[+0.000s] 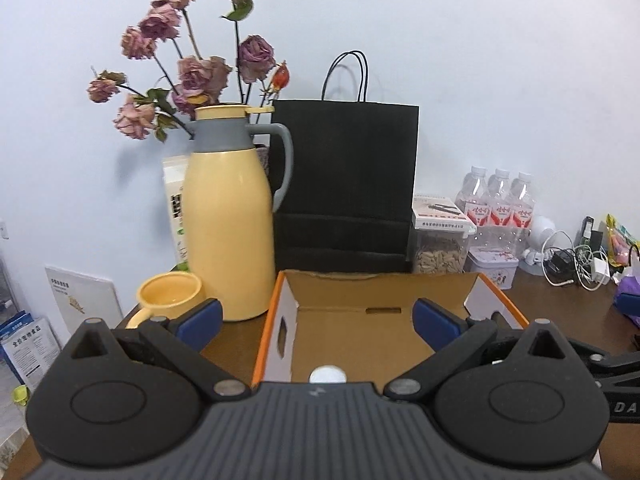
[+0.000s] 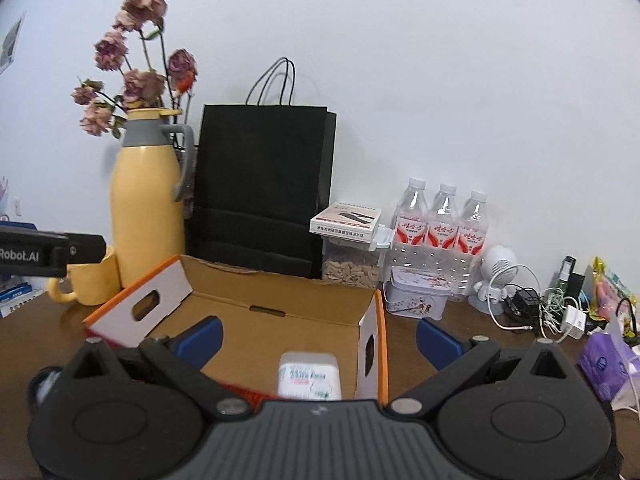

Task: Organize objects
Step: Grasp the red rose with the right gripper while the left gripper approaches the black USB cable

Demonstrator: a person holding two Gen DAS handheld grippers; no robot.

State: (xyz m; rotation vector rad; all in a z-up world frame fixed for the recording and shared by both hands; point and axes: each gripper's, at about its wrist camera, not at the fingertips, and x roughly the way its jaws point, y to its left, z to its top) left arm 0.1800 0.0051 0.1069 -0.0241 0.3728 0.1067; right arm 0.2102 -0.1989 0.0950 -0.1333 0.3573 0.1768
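Both grippers hang over the open cardboard box, and each camera catches something the other misses. The left gripper has its blue-padded fingers spread wide with nothing between them, and under it only a small white rounded top peeks out on the box floor. From the right gripper, jaws just as wide and empty, that same thing reads as a white plastic bottle with green print, lying inside the box near the front edge. The right view also catches the left gripper's black body poking in from the left side, lettering on it. The box itself is plain corrugated brown inside, orange along the rims, white side flaps with oval hand-holes. Left of it sits a glossy yellow mug, then a tall yellow thermos jug with a grey collar and handle. Behind the box stands a matte black paper bag with thin cord handles. Further right: a clear container of seeds with a flat carton on top, a small printed tin, three shrink-wrapped water bottles, then a tangle of white cables. Dried, crinkly pink roses rise behind the jug against the pale wall.
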